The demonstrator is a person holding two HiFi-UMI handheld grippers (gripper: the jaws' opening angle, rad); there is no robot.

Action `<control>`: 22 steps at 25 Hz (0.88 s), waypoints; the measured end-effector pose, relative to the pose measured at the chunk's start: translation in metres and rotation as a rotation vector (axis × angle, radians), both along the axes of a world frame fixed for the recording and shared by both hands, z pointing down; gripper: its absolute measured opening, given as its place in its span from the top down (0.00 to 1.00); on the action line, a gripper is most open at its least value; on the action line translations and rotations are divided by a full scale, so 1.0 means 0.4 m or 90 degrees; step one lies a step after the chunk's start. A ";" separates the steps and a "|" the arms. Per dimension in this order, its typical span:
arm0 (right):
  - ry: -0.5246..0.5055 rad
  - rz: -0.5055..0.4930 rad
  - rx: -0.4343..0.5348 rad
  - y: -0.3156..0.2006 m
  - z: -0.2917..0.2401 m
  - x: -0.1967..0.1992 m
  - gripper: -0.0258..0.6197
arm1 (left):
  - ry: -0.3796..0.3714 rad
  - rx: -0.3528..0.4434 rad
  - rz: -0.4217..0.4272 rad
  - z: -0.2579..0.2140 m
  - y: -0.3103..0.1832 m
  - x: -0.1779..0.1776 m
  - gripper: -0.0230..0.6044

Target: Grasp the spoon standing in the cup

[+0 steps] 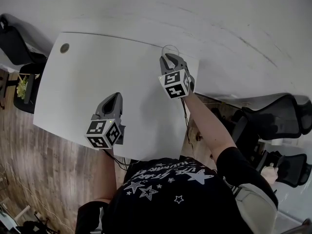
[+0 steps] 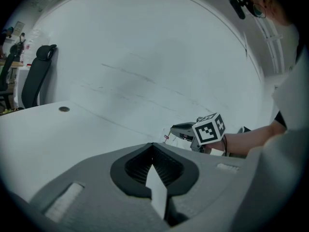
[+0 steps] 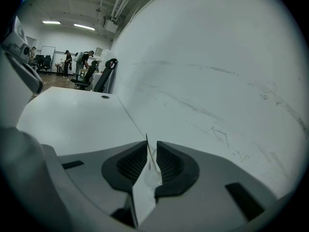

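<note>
A clear cup [image 1: 170,49] stands at the far edge of the white table [image 1: 92,82], close to the wall. My right gripper [image 1: 169,58] reaches over it. In the right gripper view the spoon's thin handle [image 3: 150,151] rises in the narrow gap between the jaws of my right gripper [image 3: 151,146], with the cup's clear rim [image 3: 153,174] below. The pads stand close on either side, and a slit still shows beside the handle. My left gripper [image 1: 115,97] hovers over the near left part of the table, shut and empty [image 2: 153,146].
The white wall [image 1: 219,23] runs right behind the cup. A round grommet [image 1: 64,48] sits in the table's far left corner. Black office chairs stand at the left [image 1: 14,43] and at the right [image 1: 278,116]. Wooden floor [image 1: 53,179] shows below left.
</note>
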State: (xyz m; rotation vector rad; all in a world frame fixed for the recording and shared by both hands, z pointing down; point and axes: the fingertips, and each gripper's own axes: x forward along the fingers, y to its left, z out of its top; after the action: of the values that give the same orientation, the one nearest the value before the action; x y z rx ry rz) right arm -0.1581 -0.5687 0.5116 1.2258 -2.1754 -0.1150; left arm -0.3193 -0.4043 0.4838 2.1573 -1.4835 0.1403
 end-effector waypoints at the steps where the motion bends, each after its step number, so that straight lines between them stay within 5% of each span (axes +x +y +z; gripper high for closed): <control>1: -0.002 0.000 -0.001 -0.001 -0.001 -0.001 0.86 | 0.000 -0.001 -0.001 0.002 0.001 0.000 0.95; 5: 0.002 0.000 0.013 -0.001 -0.015 -0.005 0.93 | 0.004 -0.002 0.002 0.000 0.010 0.010 0.95; 22: -0.026 0.019 0.080 0.031 -0.148 0.042 0.93 | 0.015 0.039 -0.011 -0.076 0.051 0.025 0.95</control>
State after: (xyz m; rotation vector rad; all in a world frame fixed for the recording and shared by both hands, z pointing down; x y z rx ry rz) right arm -0.1415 -0.5563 0.4526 1.3416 -2.2122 -0.2189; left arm -0.3092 -0.3841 0.4532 2.1863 -1.5121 0.0635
